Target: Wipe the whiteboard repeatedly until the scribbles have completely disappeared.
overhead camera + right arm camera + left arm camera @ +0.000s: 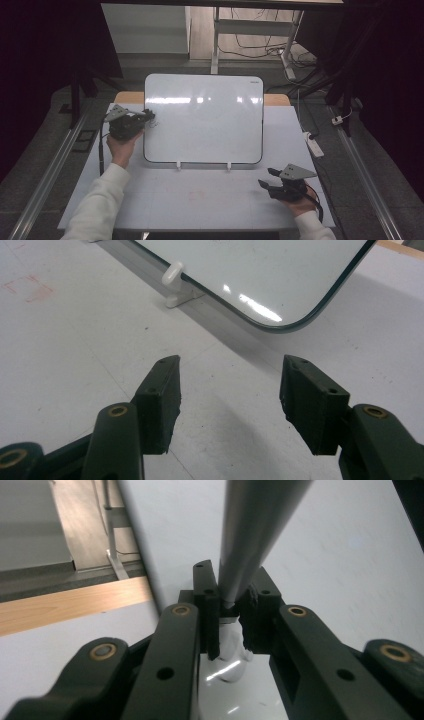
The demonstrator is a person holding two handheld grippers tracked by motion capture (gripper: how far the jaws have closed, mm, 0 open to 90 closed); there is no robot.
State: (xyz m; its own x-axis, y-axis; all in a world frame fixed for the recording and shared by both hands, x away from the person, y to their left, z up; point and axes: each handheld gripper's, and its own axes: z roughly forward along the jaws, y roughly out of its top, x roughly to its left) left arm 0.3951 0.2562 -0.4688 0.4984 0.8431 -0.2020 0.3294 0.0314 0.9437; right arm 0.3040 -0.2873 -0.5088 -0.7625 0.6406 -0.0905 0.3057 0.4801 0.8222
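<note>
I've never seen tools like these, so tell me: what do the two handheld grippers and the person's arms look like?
Both the left gripper and the right gripper are black, each with two blocky jaws joined by brass-coloured rivets and small screw holes. A grey three-cornered plate tops each one, and a dark cable trails from each. The person wears long white sleeves reaching the wrists.

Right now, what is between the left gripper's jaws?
The left gripper is shut on a grey marker, its barrel pointing along the whiteboard. A white end shows below the jaws; the gripped section is covered.
</note>
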